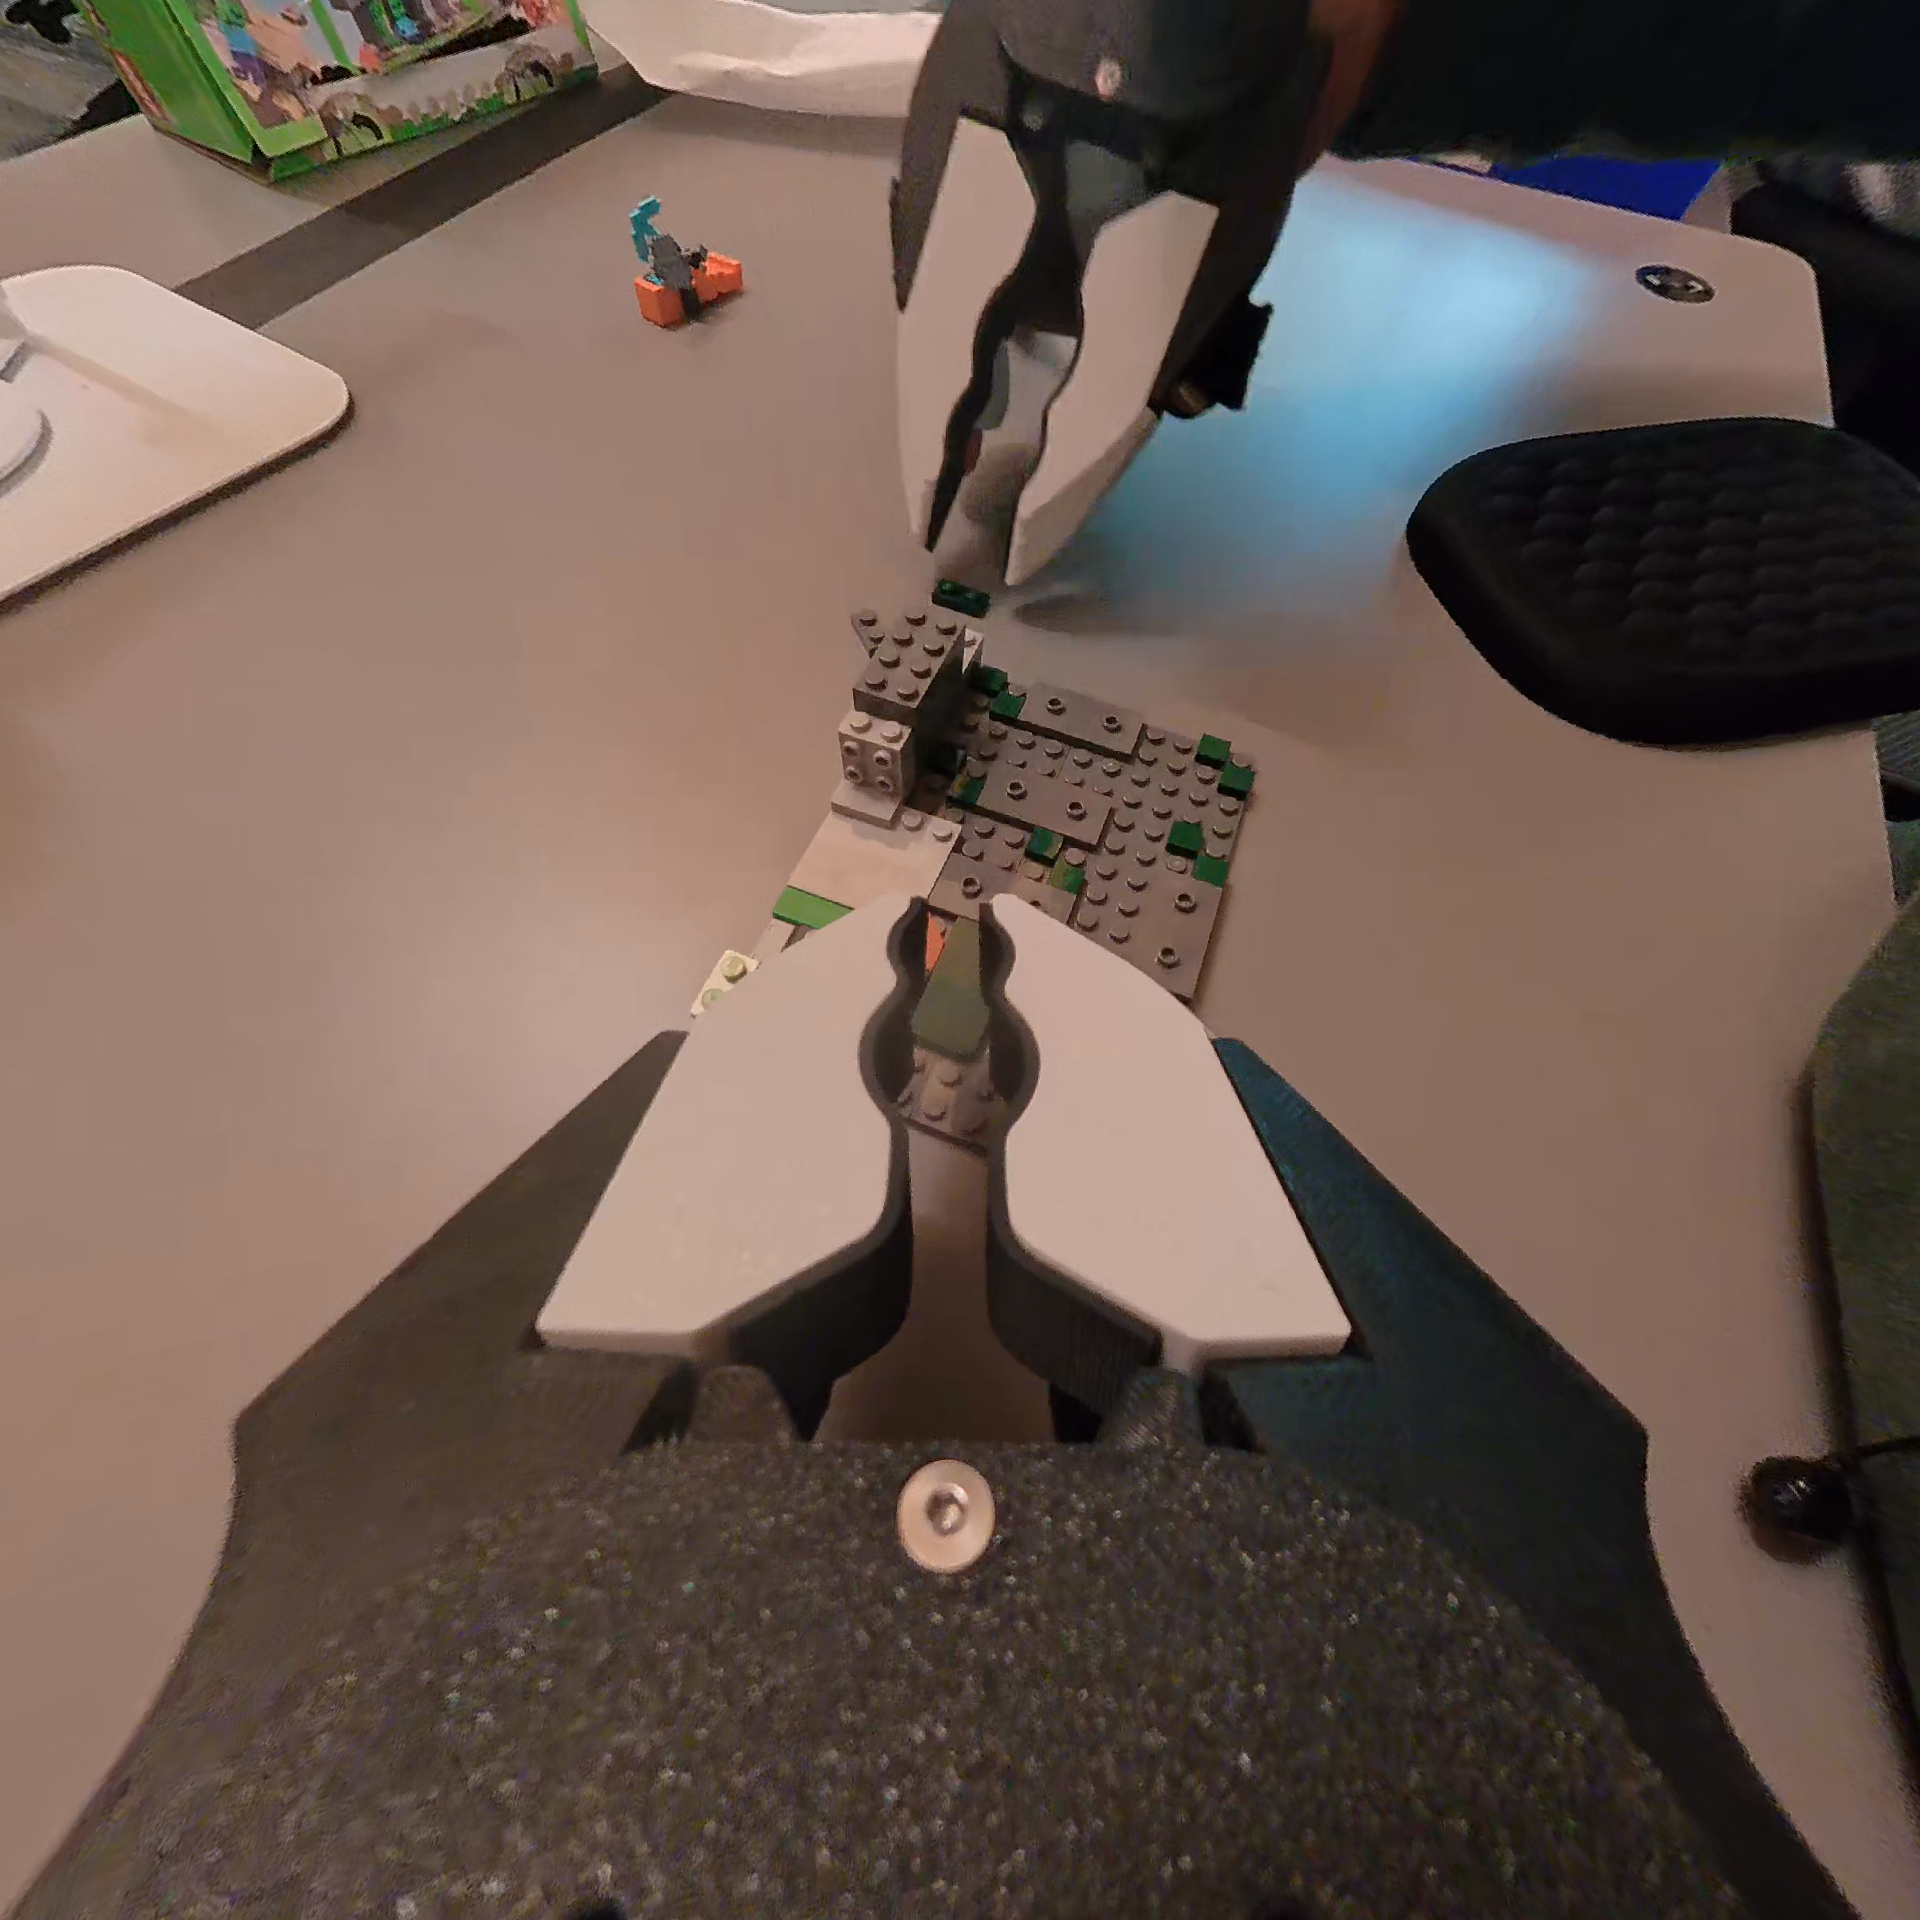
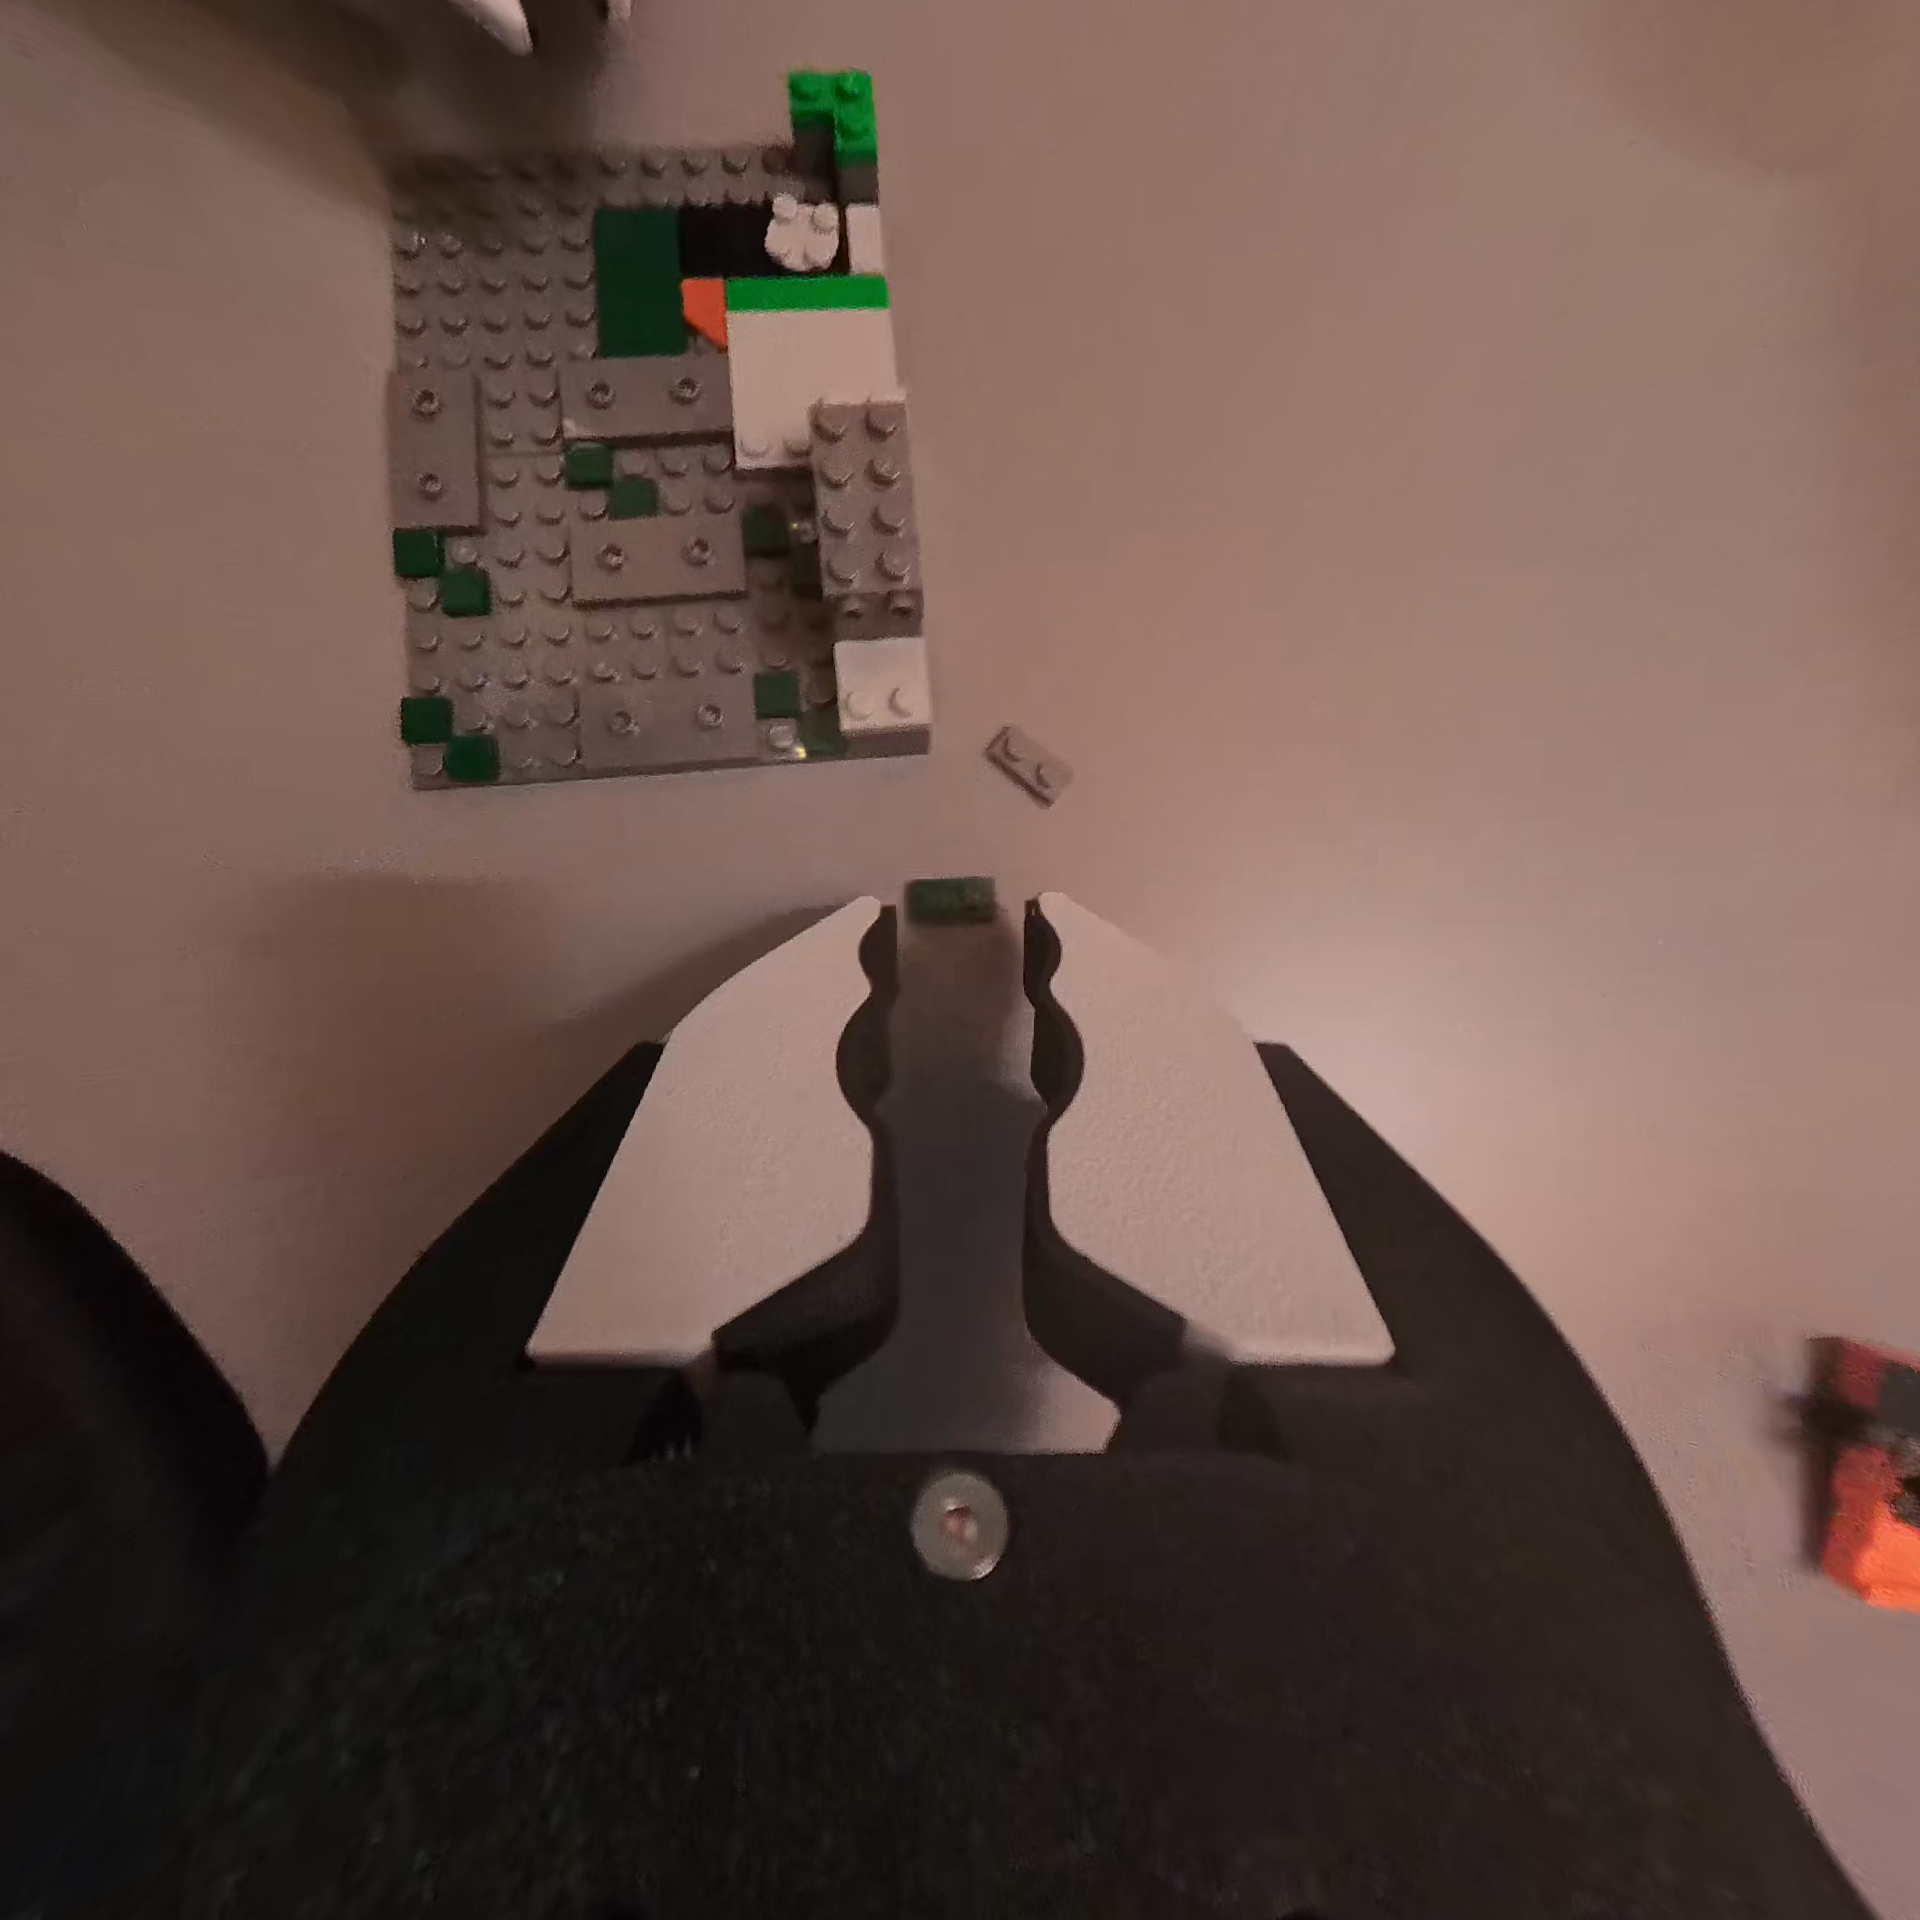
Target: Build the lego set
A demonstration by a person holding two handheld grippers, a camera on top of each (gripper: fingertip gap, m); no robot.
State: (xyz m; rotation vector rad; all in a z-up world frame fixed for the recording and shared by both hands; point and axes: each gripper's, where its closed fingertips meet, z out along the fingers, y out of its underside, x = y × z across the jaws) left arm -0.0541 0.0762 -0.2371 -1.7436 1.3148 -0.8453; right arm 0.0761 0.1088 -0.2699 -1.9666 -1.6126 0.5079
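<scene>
Right at the tips of the right gripper [image 2: 956, 902] lies a small dark green plate [image 2: 950, 898], flat on the desk [image 2: 1351, 520] and not yet pinched; the jaws stand apart around it. It looks light, stiff and slick, so it is best taken by its short sides. Nearby, the grey baseplate [image 2: 499, 623] sits just beyond. Over its near edge, the left gripper [image 1: 951, 914] hovers, jaws narrowly apart, seemingly holding nothing.

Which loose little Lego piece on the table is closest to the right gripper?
The small dark green piece, lying right at the tips of the right gripper. The small grey piece lies farther off, beside the build's corner.
</scene>
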